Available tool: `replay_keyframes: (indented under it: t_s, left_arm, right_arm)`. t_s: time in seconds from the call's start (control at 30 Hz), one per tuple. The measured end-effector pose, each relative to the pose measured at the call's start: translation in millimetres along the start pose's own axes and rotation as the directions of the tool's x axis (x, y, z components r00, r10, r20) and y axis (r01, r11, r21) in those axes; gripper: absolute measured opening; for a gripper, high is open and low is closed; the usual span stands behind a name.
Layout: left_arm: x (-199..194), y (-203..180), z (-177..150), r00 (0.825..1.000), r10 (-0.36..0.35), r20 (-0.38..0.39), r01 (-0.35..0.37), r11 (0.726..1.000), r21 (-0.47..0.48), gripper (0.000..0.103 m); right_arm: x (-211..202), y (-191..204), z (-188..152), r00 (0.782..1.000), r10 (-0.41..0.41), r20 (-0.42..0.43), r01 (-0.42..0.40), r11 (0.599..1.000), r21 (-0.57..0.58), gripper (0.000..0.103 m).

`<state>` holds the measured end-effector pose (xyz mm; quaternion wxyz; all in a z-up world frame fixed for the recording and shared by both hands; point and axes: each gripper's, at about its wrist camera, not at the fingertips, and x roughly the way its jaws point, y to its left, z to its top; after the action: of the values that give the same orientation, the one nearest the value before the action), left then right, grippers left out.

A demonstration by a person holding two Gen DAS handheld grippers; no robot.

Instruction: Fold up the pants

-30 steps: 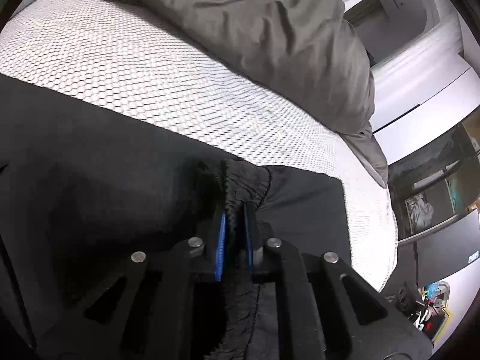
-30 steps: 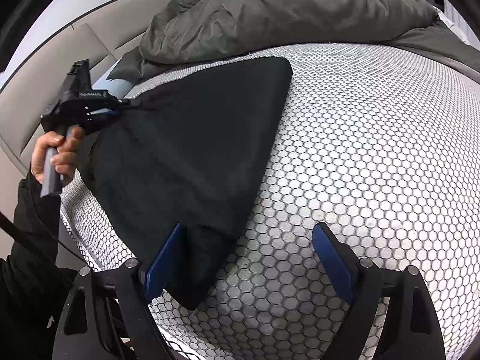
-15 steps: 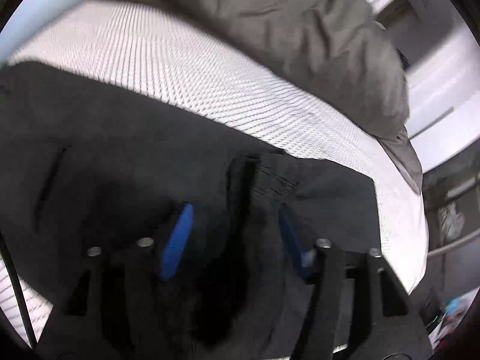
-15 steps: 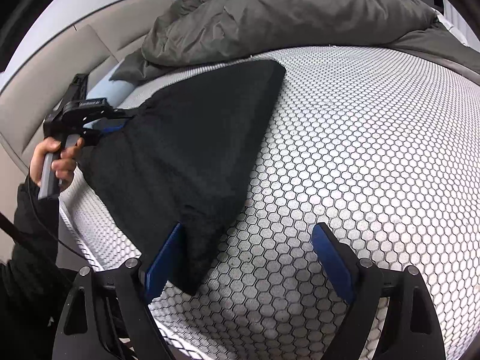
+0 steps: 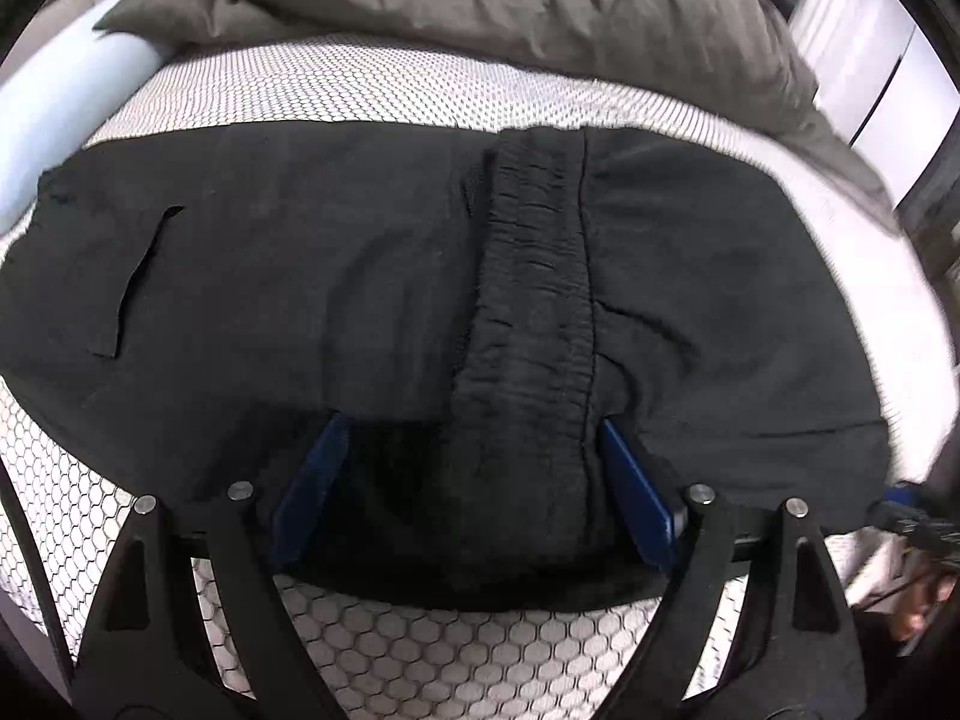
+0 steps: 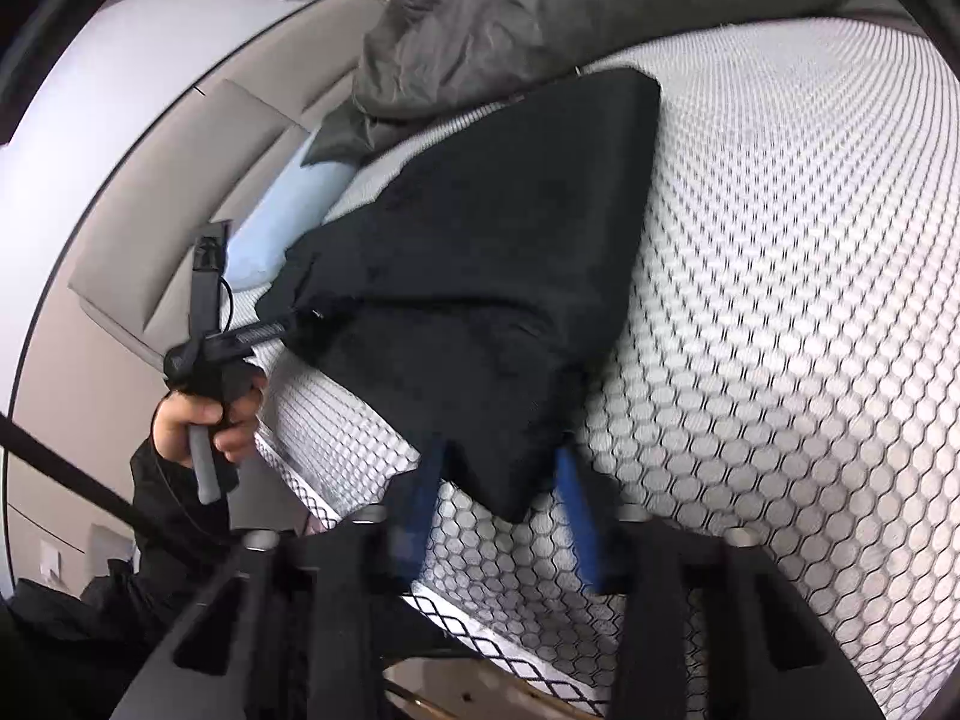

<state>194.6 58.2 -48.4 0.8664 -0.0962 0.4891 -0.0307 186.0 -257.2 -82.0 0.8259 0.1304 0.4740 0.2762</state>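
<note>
From the left wrist, the folded black fabric pants (image 5: 420, 276) lay across mid-frame on the honeycomb-patterned white bed (image 5: 480, 660). The left gripper (image 5: 474, 480) stood wide open, jaws straddling the waistband, holding nothing, likely just released.

From the right wrist, the right gripper (image 6: 498, 498) bracketed the pants' lower corner at lower centre, half open, apparently for gripping.

My left camera sits low at the bed's (image 5: 420, 648) near edge, facing the blanket (image 5: 540, 6). My right camera looks along that edge; both share the pants (image 5: 360, 276) (image 6: 492, 276).
</note>
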Motion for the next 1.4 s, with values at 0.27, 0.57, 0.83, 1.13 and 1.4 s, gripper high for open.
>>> replay_keyframes:
  t_s: [0.27, 0.57, 0.83, 1.13, 1.4]
  left_arm:
    - [-41, -55, 26, 0.965, -0.245, 0.094, 0.247, 0.969, -0.011, 0.084]
    - [60, -198, 59, 0.929, -0.29, -0.232, 0.32, 0.942, 0.104, 0.084]
    - [79, -212, 54, 0.953, -0.223, -0.203, 0.253, 0.958, 0.135, 0.084]
    - [76, -218, 56, 0.962, -0.204, -0.183, 0.228, 0.967, 0.118, 0.084]
    - [37, -202, 32, 0.959, -0.251, -0.129, 0.266, 0.956, 0.122, 0.085]
  right_arm:
    - [-20, -15, -1, 0.999, -0.007, 0.035, 0.003, 0.995, 0.099, 0.046]
    - [-17, -22, 6, 0.997, 0.042, 0.059, -0.05, 0.989, 0.142, 0.052]
    - [-4, -31, 4, 0.995, 0.093, 0.042, -0.099, 0.979, 0.177, 0.004]
    - [-20, -3, -34, 0.995, 0.098, 0.005, -0.098, 0.985, 0.141, 0.011]
    - [-39, -15, -10, 0.988, -0.034, 0.149, 0.003, 0.979, 0.204, 0.044]
